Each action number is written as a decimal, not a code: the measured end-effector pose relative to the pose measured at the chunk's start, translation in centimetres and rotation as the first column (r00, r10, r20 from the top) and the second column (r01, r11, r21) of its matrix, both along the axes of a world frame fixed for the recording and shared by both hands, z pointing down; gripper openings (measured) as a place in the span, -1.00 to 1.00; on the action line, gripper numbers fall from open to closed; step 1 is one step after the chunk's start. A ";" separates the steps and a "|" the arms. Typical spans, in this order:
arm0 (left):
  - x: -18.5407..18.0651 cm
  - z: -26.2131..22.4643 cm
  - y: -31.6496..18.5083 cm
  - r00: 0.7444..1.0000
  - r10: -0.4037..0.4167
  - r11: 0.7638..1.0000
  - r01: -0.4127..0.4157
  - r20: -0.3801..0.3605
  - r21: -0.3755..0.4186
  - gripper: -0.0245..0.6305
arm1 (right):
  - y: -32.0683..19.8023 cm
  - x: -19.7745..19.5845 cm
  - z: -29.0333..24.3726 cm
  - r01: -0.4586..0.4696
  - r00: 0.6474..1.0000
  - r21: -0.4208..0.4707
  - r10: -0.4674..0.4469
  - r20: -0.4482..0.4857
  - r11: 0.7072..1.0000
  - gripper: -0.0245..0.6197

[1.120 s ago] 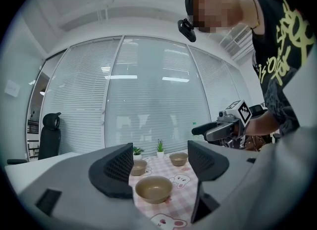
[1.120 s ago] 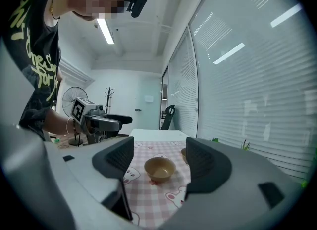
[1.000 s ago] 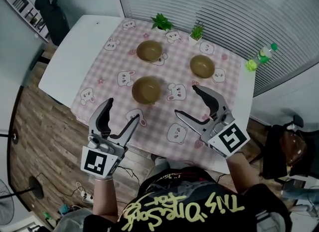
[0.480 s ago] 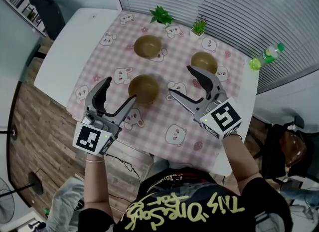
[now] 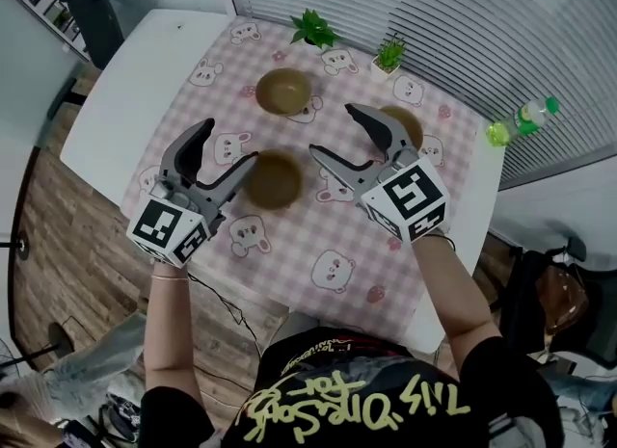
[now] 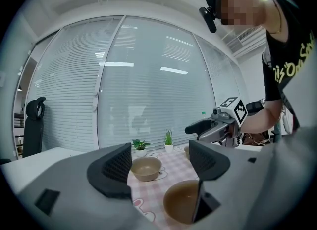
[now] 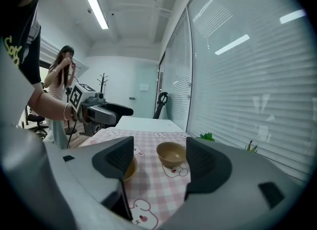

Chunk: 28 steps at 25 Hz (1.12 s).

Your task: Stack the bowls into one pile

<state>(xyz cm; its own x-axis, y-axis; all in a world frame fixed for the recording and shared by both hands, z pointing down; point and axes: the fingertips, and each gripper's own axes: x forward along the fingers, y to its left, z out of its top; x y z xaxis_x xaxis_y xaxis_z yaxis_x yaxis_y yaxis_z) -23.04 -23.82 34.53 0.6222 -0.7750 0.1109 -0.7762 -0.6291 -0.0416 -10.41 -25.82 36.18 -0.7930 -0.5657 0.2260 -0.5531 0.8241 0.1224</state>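
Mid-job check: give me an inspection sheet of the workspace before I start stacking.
Surface: table under a pink checked cloth.
Job's things: far bowl, near bowl, right bowl; all apart, none stacked.
Clutter: two potted plants; green bottle beyond the table edge.
Grippers: left gripper and right gripper, jaws open, empty.
Cables: thin cable on the floor.
Surroundings: window blinds, wooden floor, black chair.
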 end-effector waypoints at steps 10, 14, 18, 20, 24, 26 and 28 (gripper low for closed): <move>0.3 1.7 -4.1 0.998 0.063 0.997 -0.064 -0.015 -0.045 0.21 | -3.8 -1.8 3.5 -0.027 0.997 -0.065 0.023 -0.069 0.997 0.08; 0.1 3.6 -6.4 0.993 0.114 0.991 -0.113 0.004 -0.076 0.22 | -5.3 -2.4 5.1 -0.052 0.993 -0.103 0.040 -0.113 0.993 0.10; -0.1 5.4 -8.1 0.988 0.153 0.984 -0.150 0.032 -0.093 0.22 | -6.6 -3.3 6.9 -0.076 0.983 -0.127 0.053 -0.178 0.989 0.11; 0.0 6.1 -8.7 0.984 0.179 0.978 -0.177 0.010 -0.112 0.22 | -7.3 -3.7 7.9 -0.093 0.976 -0.134 0.064 -0.207 0.987 0.11; 0.2 7.7 -10.0 0.972 0.233 0.960 -0.232 -0.014 -0.155 0.23 | -8.2 -4.1 9.5 -0.124 0.967 -0.159 0.083 -0.243 0.979 0.11; 0.5 8.8 -10.5 0.965 0.261 0.950 -0.256 0.006 -0.178 0.24 | -8.2 -4.2 10.3 -0.136 0.959 -0.178 0.084 -0.269 0.975 0.11; 0.8 9.6 -11.0 0.958 0.286 0.940 -0.278 0.011 -0.198 0.25 | -8.4 -4.1 11.0 -0.151 0.954 -0.196 0.091 -0.285 0.969 0.11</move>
<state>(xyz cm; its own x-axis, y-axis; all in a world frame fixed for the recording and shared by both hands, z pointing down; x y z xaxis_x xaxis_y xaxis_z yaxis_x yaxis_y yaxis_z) -22.28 -34.84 44.11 0.8042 -0.5299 0.2691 -0.5661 -0.8208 0.0756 -14.55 -34.21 47.21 -0.6130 -0.5684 0.5488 -0.6204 0.7764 0.1112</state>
